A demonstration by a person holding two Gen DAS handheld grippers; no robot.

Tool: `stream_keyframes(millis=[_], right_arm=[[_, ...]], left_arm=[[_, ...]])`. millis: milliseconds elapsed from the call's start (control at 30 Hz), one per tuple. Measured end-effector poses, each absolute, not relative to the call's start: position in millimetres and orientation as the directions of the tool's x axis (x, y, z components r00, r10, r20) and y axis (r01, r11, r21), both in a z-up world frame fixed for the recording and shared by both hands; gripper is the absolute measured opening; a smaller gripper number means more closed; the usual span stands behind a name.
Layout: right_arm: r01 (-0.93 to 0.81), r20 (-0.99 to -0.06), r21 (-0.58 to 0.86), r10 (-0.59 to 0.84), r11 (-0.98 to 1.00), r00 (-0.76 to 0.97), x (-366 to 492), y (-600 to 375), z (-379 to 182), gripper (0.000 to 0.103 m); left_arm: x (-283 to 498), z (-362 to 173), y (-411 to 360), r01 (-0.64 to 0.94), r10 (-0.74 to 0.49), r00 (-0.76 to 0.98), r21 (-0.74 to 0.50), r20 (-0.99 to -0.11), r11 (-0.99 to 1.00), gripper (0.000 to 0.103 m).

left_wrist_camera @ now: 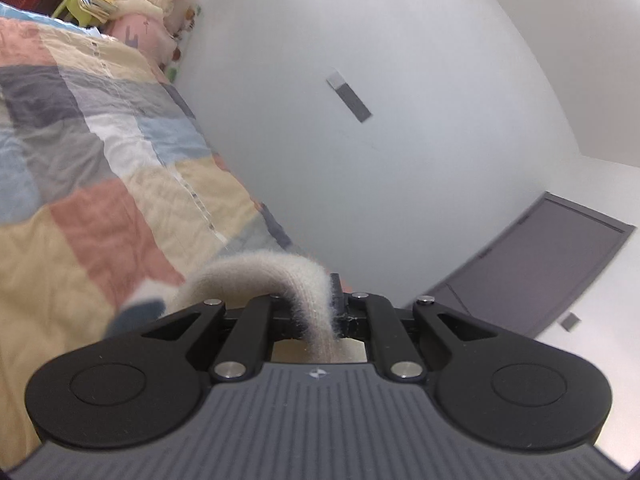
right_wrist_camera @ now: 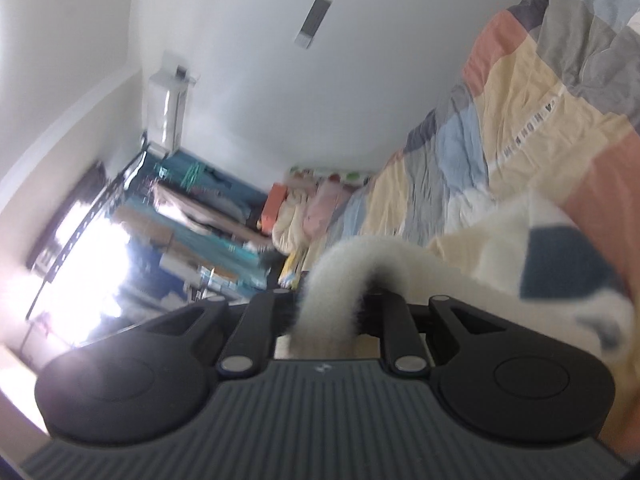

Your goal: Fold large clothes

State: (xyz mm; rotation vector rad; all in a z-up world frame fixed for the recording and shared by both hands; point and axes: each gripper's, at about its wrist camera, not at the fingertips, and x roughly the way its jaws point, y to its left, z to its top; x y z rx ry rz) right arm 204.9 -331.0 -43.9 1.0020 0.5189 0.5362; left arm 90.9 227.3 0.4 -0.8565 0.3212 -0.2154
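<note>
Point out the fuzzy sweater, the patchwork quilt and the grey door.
fuzzy sweater (left_wrist_camera: 260,276): left wrist view, on the cream band arching from the jaws.
patchwork quilt (left_wrist_camera: 104,224): left wrist view, on a pink patch.
grey door (left_wrist_camera: 532,268): left wrist view, on the door's panel.

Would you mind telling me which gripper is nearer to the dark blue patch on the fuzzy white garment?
Probably the right. Both grippers clamp the garment. The blue patch lies just right of the right gripper, while it lies left of the left gripper, seemingly farther.
</note>
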Motion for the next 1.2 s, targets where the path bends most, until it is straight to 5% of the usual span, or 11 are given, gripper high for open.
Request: stream_keyframes(millis=[367,667,1133,1200], right_arm=[[0.045,-0.338,0.872,0.534,0.487,0.775,318.3,-305.8,-124.6,0.018],[0.014,-0.427,0.774,0.505,0.633,0.75,371.5,-282.7,-154.6,0.018],[0.042,-0.441,0.789,0.516,0.613,0.734,399.4,-286.4,-187.0,0.019],[0.039,-0.445,0.786,0.52,0.617,0.729,398.2,-285.3,-182.3,0.02]], left_arm=[[238.4,-74.3,224.4,-0.117,-0.192,0.919,-0.702,-0.345,0.702,0.009],[322.5,-142.6,240.7,-0.221,-0.168,0.88,-0.696,-0.444,0.683,0.009],[381.5,-193.6,246.5,-0.305,-0.212,0.802,-0.687,-0.559,0.659,0.01],[377.1,-187.2,248.6,-0.291,-0.226,0.807,-0.7,-0.546,0.652,0.018]])
